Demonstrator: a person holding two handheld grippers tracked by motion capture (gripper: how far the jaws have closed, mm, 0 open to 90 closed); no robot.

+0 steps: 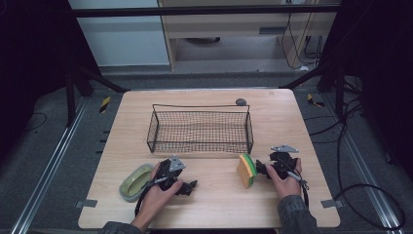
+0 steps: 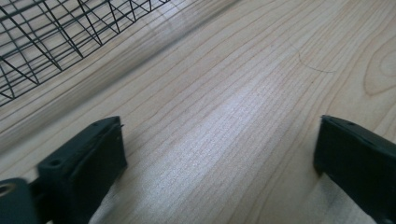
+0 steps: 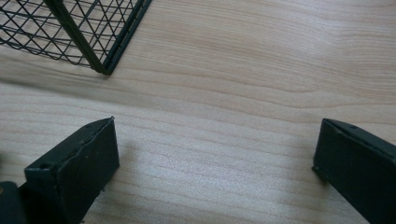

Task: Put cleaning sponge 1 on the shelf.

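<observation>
A black wire basket (image 1: pixel 200 146) stands empty in the middle of the wooden table (image 1: pixel 209 204). A yellow sponge with a green face (image 1: pixel 247 170) stands on edge in front of the basket's right end. My right gripper (image 1: pixel 263 169) lies just right of the sponge, with its jaws pointing toward it. In the right gripper view the right gripper (image 3: pixel 217 135) is open over bare wood, with the basket's corner (image 3: pixel 100 65) ahead to the left. My left gripper (image 1: pixel 192 186) rests low on the table, open (image 2: pixel 219 135), with nothing between its jaws.
A pale green oval dish (image 1: pixel 135 182) sits on the table just left of the person's left hand. A small grey round object (image 1: pixel 240 102) lies behind the basket near the far edge. The basket's mesh (image 2: pixel 42 42) shows ahead and to the left of the left gripper.
</observation>
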